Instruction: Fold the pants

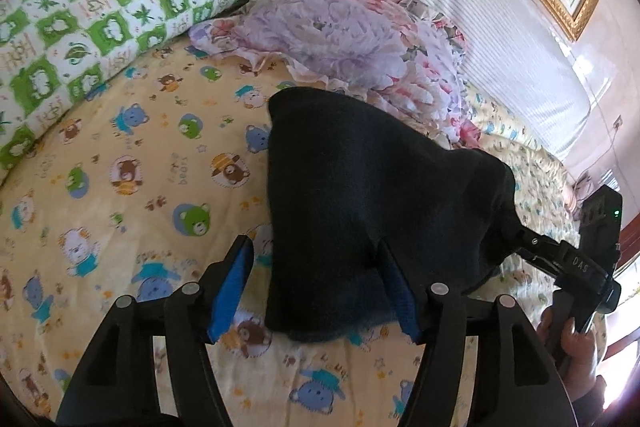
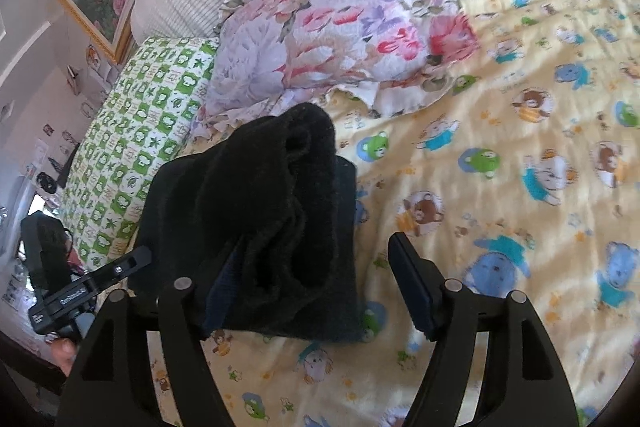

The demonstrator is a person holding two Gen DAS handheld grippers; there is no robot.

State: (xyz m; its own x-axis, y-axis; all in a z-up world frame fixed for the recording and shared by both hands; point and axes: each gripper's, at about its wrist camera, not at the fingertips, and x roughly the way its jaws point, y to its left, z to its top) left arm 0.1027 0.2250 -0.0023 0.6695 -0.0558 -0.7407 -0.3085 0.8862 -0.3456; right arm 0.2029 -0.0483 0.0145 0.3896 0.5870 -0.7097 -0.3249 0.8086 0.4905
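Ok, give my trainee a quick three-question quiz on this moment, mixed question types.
1. True or false: the left claw is clamped shut on the black pants.
2. What lies directly behind the pants? A) floral pillow B) a laundry basket C) a book
3. What do the pants rest on?

Key: 1 false, its jaws stand apart; the right claw is open too. 2 A. 3 the yellow bear-print bedspread.

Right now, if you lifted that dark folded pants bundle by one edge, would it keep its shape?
Probably not. The dark pants look like soft, fuzzy fabric lying in loose rolled layers, so they would likely droop and unfold. They seem light for their bulk, barely denting the bear-print quilt. The nap looks grippy rather than slippery, so they should not slide far.
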